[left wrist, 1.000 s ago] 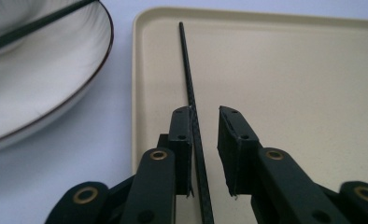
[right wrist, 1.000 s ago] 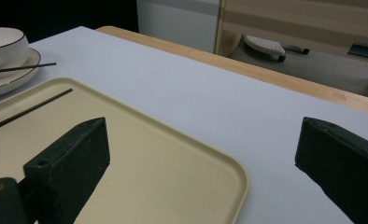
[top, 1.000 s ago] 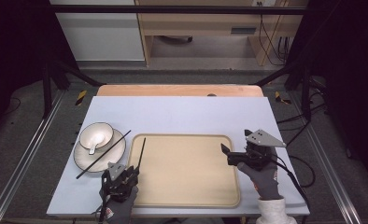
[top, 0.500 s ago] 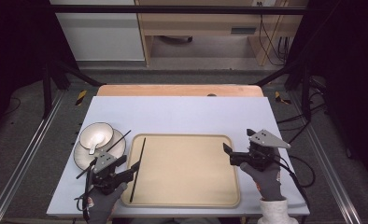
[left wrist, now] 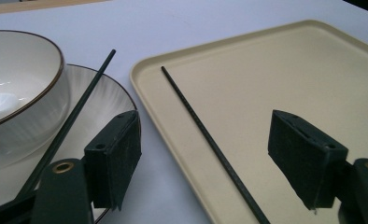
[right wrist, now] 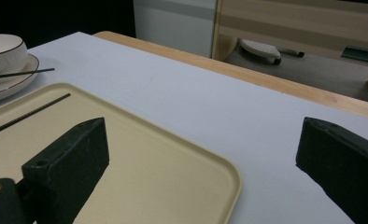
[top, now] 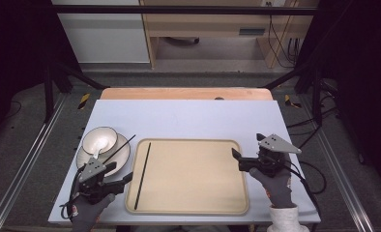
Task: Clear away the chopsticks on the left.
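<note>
A thin dark chopstick (top: 143, 175) lies flat along the left side of the beige tray (top: 193, 208). A second chopstick (top: 116, 152) rests slanted across the white plate (top: 123, 157), beside a white bowl (top: 100, 140) with a dark rim. My left gripper (top: 121, 171) hovers over the tray's near-left edge. Its jaws have just been opening and hold nothing. In the left gripper view the chopstick (left wrist: 205, 135) on the tray (left wrist: 275, 70) runs below the left gripper (left wrist: 210, 161), clear of the pads. My right gripper (top: 238, 160) stands open at the tray's right edge, empty (right wrist: 203, 168).
A pale spoon (top: 97, 145) lies inside the bowl. The table (top: 188, 116) carries a wooden strip along its far edge. Black frame legs stand at both far corners, and a cabinet stands beyond. Cables trail from both grippers.
My left gripper opened and let go of the chopstick, which now lies flat on the tray. That hand drew off to the left and a little up. The right hand stayed still.
</note>
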